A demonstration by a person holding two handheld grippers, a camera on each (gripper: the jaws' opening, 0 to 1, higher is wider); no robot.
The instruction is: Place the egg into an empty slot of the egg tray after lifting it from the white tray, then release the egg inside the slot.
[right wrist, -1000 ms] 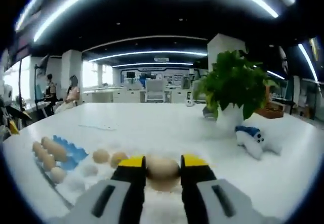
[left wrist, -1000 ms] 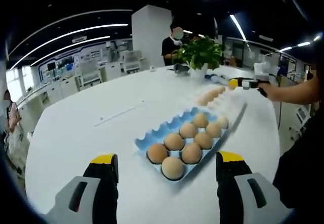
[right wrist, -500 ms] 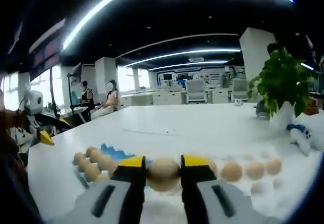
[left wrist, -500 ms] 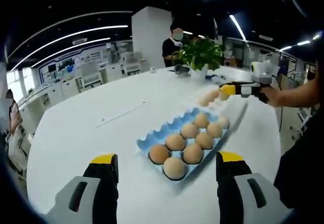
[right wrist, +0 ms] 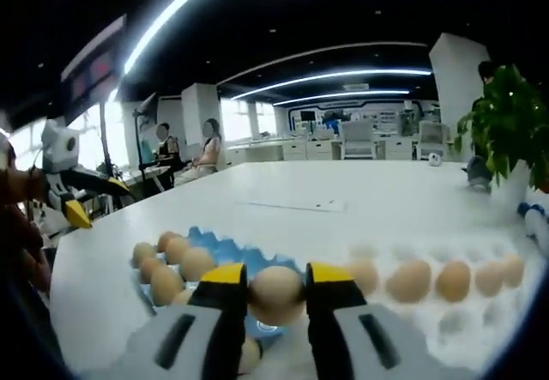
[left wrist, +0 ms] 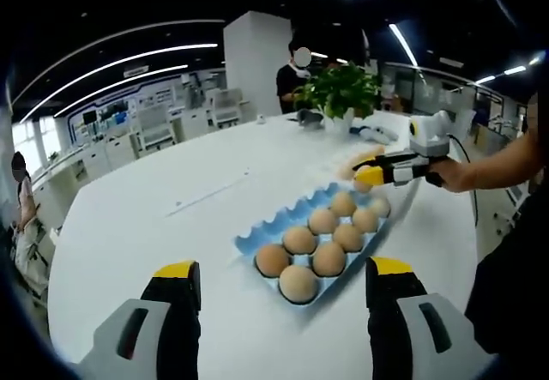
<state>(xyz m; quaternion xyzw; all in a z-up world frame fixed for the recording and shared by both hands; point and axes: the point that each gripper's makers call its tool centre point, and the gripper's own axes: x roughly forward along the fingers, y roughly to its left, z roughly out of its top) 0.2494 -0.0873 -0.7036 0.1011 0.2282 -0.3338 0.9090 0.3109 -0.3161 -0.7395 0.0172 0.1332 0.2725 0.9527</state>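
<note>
The right gripper (left wrist: 371,175), with the egg (right wrist: 276,289) squeezed in its jaws, has moved from over the white tray (right wrist: 446,328) to the far end of the blue egg tray (left wrist: 257,236); it was well away from that tray before.

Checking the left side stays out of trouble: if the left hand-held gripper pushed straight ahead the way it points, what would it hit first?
Probably the blue egg tray, at its near end, where the closest egg sits between the open jaws' line. White table lies before it; depth is hard to judge.
</note>
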